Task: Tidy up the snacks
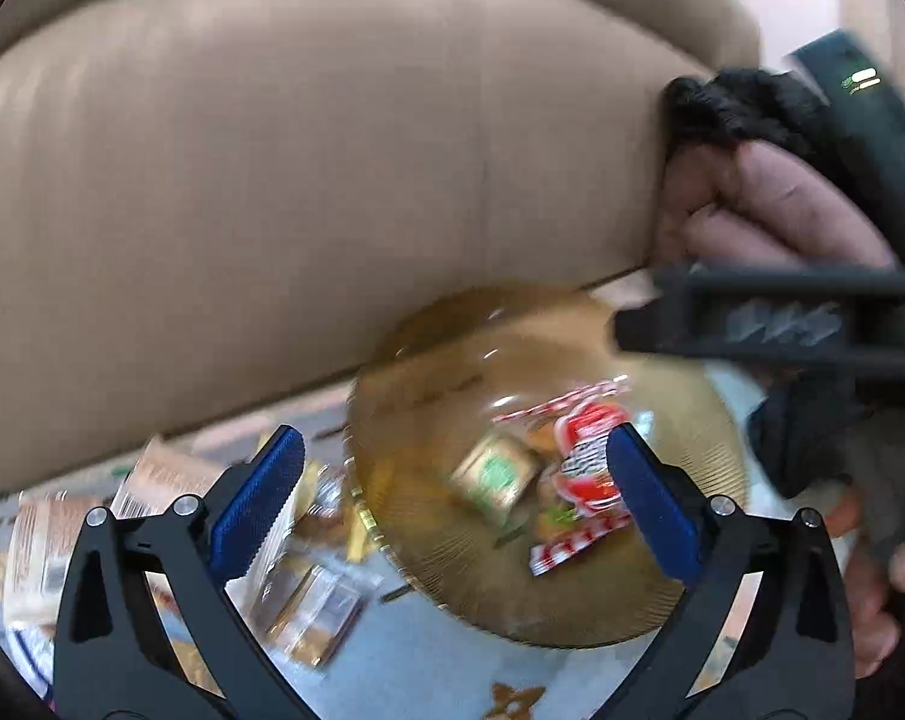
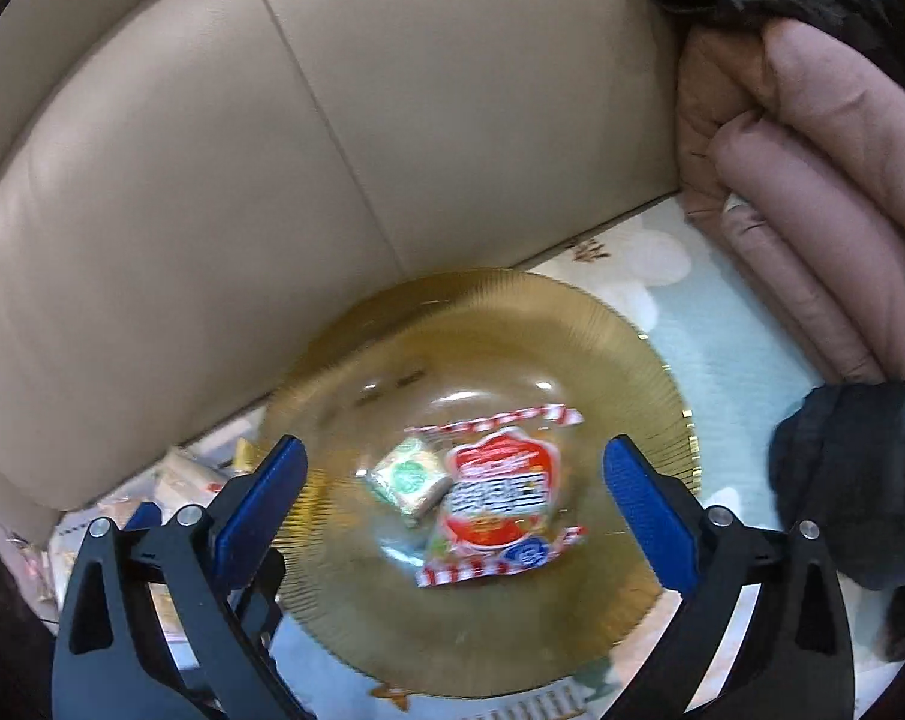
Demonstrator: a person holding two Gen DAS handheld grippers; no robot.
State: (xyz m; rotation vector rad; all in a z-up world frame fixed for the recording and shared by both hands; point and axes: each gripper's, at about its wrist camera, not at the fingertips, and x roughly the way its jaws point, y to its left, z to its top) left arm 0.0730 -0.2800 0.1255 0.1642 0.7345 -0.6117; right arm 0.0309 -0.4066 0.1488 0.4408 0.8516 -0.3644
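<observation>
Through my left wrist camera, the amber plate (image 1: pixel 548 456) lies flat on the mat just before the beige sofa (image 1: pixel 272 180), holding a red-and-white snack packet (image 1: pixel 578 468) whose long axis runs from the sofa side toward me, a small gold packet (image 1: pixel 497 474) touching its left edge; my left gripper (image 1: pixel 452 504) hangs over the plate with jaws wide apart, gripping nothing, and loose snacks (image 1: pixel 308 594) lie left of the plate. Through my right wrist camera, the same plate (image 2: pixel 482 630) carries the red-and-white packet (image 2: pixel 497 495), again lengthwise toward me, the gold packet (image 2: pixel 407 477) tilted at its left, and my right gripper (image 2: pixel 452 504) is spread wide above the plate, empty.
</observation>
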